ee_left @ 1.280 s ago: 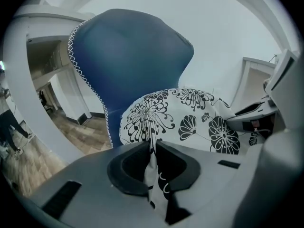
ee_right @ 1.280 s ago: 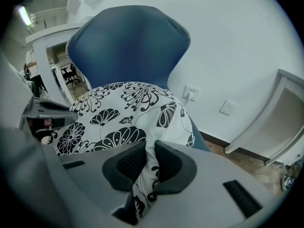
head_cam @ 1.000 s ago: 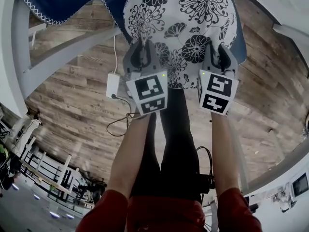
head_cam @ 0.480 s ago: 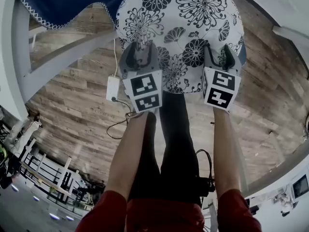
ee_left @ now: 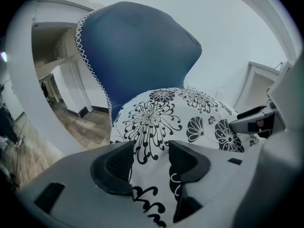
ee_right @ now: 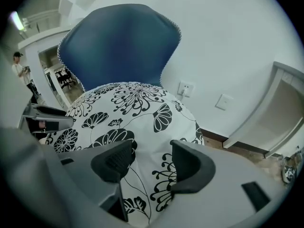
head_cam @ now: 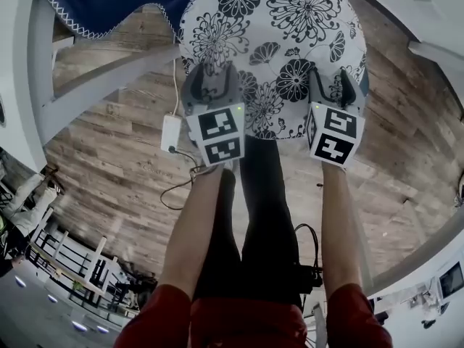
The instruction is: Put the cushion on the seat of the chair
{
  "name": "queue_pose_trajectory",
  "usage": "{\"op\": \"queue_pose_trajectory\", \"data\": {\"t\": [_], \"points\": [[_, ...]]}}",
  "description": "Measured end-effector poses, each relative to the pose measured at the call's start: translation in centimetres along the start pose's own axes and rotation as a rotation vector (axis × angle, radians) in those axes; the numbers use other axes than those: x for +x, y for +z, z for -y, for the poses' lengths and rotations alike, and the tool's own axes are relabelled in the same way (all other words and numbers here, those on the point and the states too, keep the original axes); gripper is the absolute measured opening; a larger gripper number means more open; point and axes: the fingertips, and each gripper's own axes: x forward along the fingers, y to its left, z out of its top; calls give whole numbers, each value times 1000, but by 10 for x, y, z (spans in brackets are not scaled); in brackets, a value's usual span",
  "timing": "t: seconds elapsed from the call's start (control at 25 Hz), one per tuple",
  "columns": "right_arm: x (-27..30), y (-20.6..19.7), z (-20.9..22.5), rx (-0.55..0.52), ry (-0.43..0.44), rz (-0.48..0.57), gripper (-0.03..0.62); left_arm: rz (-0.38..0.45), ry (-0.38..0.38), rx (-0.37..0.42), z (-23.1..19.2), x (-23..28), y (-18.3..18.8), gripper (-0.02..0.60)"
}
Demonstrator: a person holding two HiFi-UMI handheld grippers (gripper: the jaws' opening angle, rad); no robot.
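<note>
Where the claws stand: both are wide open. The left claw [ee_left: 149,151] has its jaws well apart, with the cushion's near edge lying loose in the gap and nothing pinched. Same deal for the right claw [ee_right: 149,158]: fabric between the jaws, no grip on it.
Cushion: the puffy white one with the black flower print [head_cam: 275,27] lies on the chair [ee_left: 137,56], covering the seat so fully that I can barely see any of it.
Seat front edge: it's hidden under the cushion, so I can't say how much hangs over.
Backrest: the blue shell [ee_right: 118,42] rises right behind the cushion, and the far side of the cushion looks tucked up against it.
Task check: as far as I can judge, the cushion is already where the task wants it.
Risk 1: fabric sits in both gaps, so pulling the claws back low or crooked could snag a jaw pad and drag the cushion forward off the front edge.
Risk 2: it's domed and soft, so a nudge from one side only could tip or slide it.
Risk 3: on the wooden floor [head_cam: 109,158] by the left leg there's a white box [head_cam: 170,130] with a cable [head_cam: 177,187], so a careless step back could catch on it.
</note>
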Motion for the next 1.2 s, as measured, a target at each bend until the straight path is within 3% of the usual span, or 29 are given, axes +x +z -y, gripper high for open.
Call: {"op": "queue_pose_trajectory", "data": {"t": [0.28, 0.52, 0.96, 1.2], "points": [[-36, 29, -8, 9, -1, 44, 253, 49, -11, 4, -1, -35, 35, 222], [-90, 82, -19, 19, -13, 132, 252, 138, -52, 14, 2, -88, 94, 222], [-259, 184, -43, 80, -51, 354, 252, 339, -127, 58, 2, -248, 199, 222], [-359, 215, -69, 82, -66, 481, 252, 454, -154, 101, -7, -343, 223, 222]]}}
